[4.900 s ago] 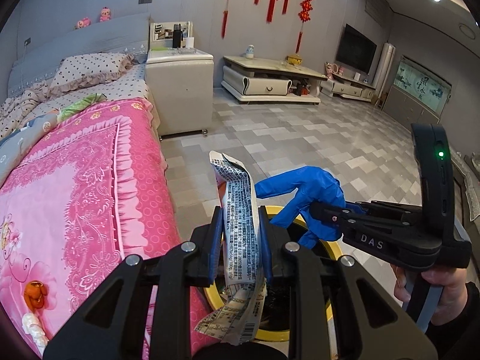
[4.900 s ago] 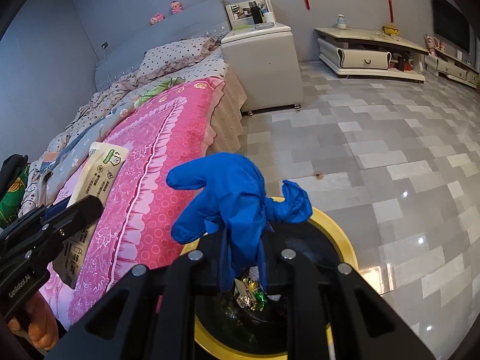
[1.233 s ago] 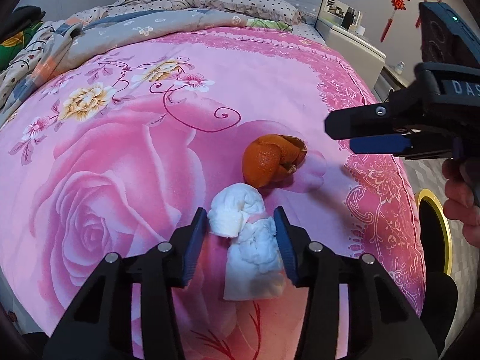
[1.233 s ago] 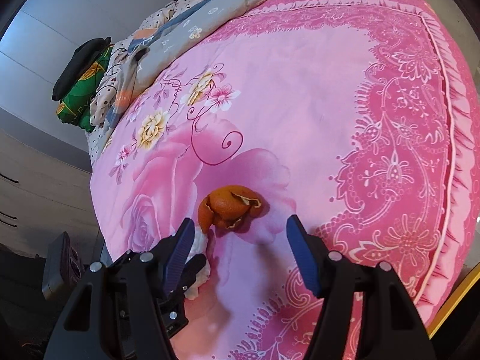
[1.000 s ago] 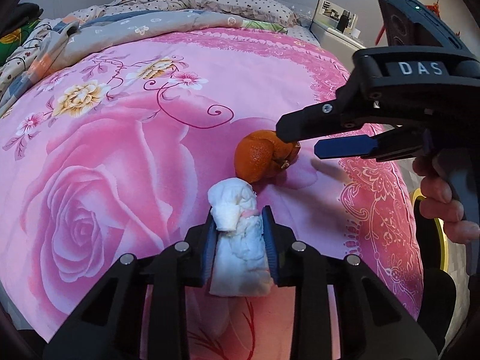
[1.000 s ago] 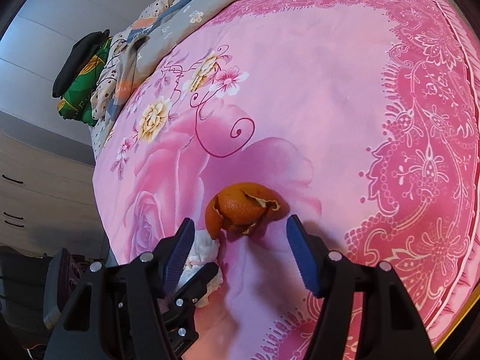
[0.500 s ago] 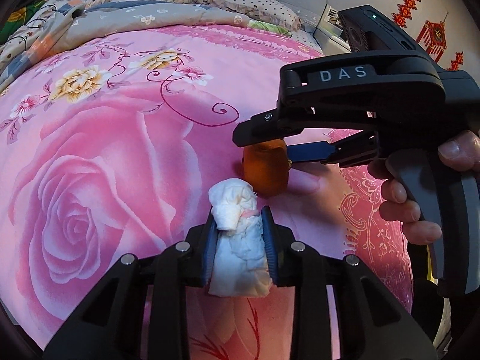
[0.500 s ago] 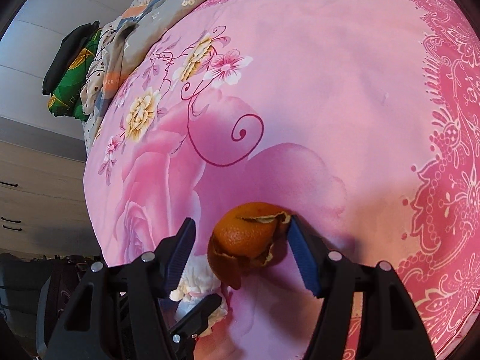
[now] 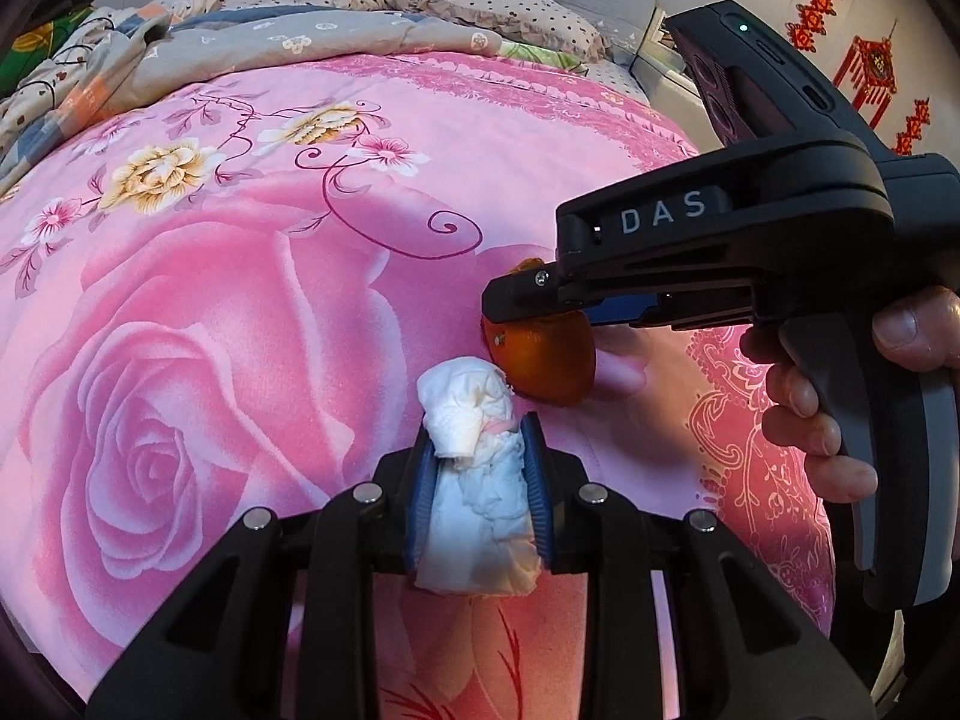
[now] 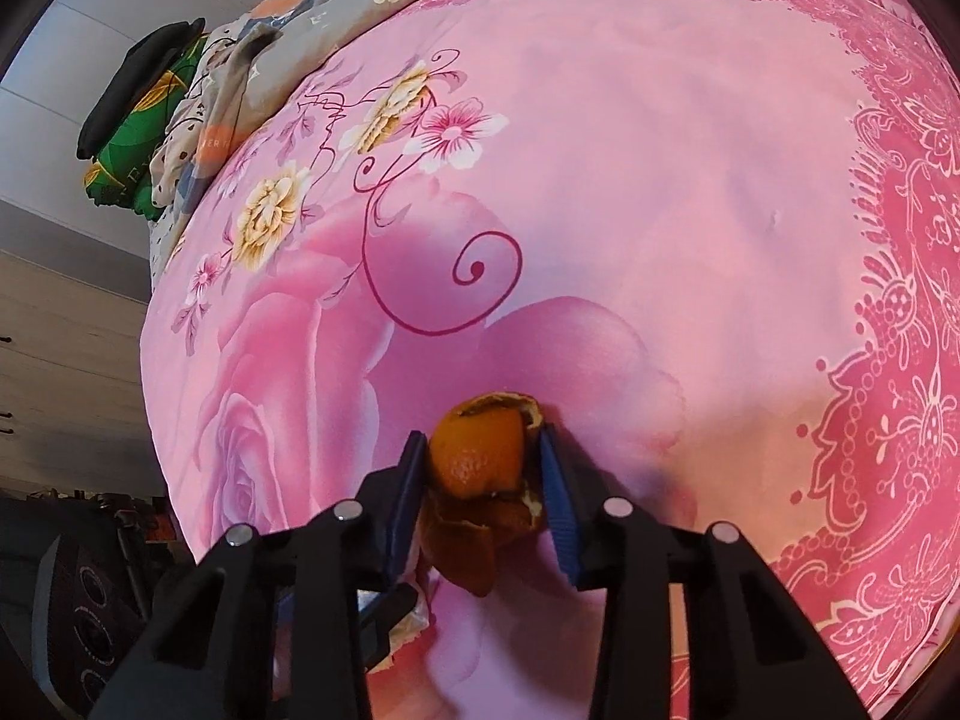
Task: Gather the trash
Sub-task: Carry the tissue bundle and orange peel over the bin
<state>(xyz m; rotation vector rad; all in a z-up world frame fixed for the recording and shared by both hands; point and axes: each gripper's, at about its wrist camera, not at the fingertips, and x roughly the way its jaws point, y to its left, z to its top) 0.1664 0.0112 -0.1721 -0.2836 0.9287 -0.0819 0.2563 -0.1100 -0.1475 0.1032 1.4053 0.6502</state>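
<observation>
Closing on orange peel [image 10: 480, 456], your right gripper [image 10: 485, 483] has it dead centre between jaws, resting on pink bedspread [image 10: 660, 210]; left gripper [image 9: 477, 489] clamps crumpled tissue [image 9: 474, 480] just beside; lift both straight up.

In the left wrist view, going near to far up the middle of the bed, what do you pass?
Left gripper shut on the white tissue wad → orange peel between the closing right gripper → pink floral bedspread → grey quilt → dotted pillow.
</observation>
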